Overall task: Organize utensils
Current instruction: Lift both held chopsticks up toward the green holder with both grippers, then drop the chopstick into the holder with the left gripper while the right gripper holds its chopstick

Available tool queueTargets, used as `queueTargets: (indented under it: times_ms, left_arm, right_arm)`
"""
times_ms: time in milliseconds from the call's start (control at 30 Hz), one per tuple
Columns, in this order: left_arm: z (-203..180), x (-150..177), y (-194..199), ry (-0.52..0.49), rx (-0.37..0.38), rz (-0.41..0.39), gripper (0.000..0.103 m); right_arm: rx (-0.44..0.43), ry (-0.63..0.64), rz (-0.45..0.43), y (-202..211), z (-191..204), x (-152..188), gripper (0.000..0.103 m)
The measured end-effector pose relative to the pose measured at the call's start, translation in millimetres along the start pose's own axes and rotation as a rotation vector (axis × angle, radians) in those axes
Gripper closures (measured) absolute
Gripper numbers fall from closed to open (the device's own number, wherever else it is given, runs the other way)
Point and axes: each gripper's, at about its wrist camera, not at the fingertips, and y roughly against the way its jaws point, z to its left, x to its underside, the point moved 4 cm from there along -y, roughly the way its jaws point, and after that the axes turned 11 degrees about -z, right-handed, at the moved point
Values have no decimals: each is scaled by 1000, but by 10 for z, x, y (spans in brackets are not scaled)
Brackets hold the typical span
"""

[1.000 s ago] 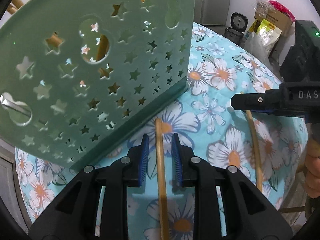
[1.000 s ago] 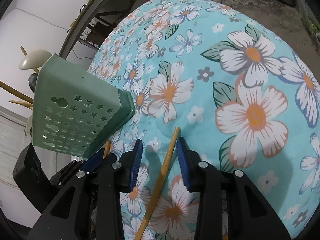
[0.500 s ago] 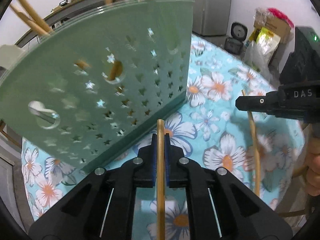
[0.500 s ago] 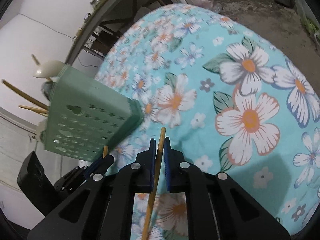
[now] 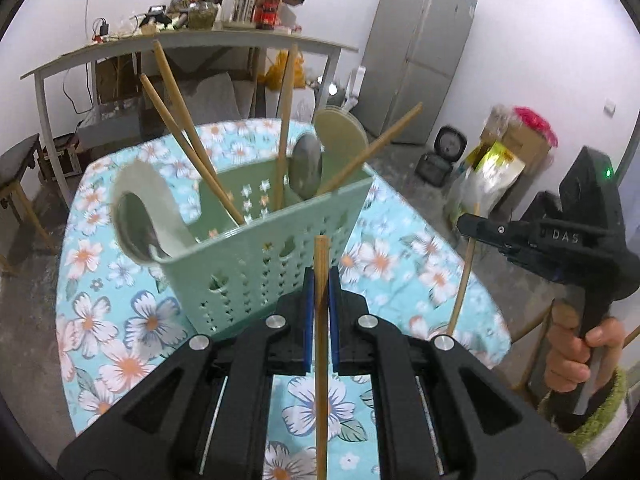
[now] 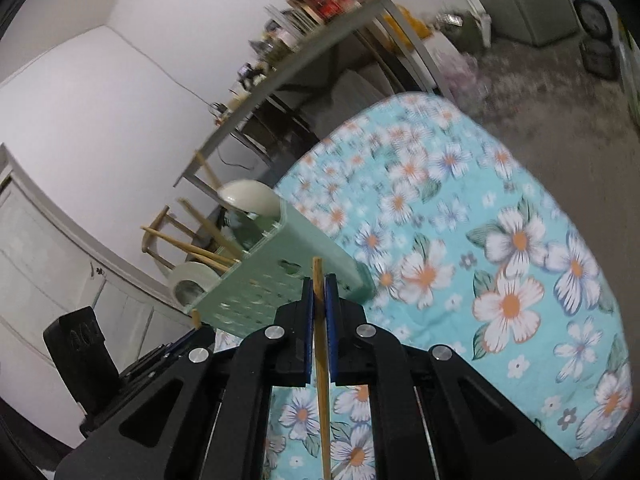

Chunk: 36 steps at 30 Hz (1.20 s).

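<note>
A green perforated utensil basket (image 5: 276, 248) stands on the floral tablecloth (image 5: 132, 320) and holds several wooden chopsticks (image 5: 188, 136) and spoons (image 5: 152, 196). My left gripper (image 5: 321, 280) is shut on a wooden chopstick (image 5: 321, 352), lifted in front of the basket's near wall. My right gripper (image 6: 319, 292) is shut on another wooden chopstick (image 6: 322, 380), raised to the right of the basket (image 6: 280, 276). In the left wrist view the right gripper (image 5: 472, 224) and its chopstick (image 5: 464, 276) show at the right.
The round table (image 6: 500, 208) drops off at its edge on all sides. A grey shelf table (image 5: 192, 40) with clutter stands behind, a fridge (image 5: 420, 52) at the back right, and bags and boxes (image 5: 504, 160) on the floor to the right.
Both grippers closed on chopsticks that lay on the cloth and lifted them. Both views now sit higher, looking over the basket's rim.
</note>
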Motion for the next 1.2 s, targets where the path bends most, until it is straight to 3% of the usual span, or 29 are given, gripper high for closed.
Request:
queueTargets:
  times_ms: [333, 867, 1067, 1200]
  left_arm:
    - [-75, -196, 353, -50, -33, -65, 97]
    - [-317, -485, 622, -229, -164, -179, 97]
    - [-336, -584, 722, -226, -163, -218, 97]
    - [-203, -880, 922, -123, -106, -311, 97]
  right_arm:
    - [-14, 81, -65, 291, 307, -77, 97]
    - [-15, 78, -45, 316, 333, -39, 97]
    - [-15, 78, -32, 301, 336, -8, 97]
    - [-15, 78, -33, 302, 336, -6, 97]
